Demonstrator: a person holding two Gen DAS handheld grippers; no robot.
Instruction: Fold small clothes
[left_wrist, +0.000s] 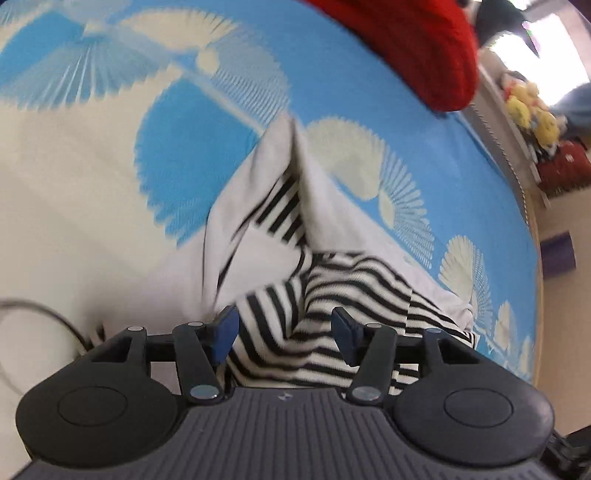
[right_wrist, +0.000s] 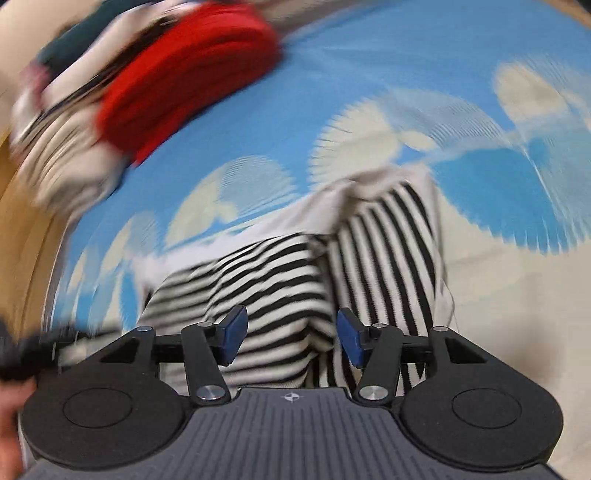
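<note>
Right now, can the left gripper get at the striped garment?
Probably yes. The left gripper is open, with the striped garment bunched between and just beyond its fingers on the blue patterned sheet. Nothing lies between them; the red clothing sits well away.

The garment (left_wrist: 332, 295) is lying on the bed (left_wrist: 92, 166), with the folded pile (left_wrist: 424, 48) sitting well beyond it.
</note>
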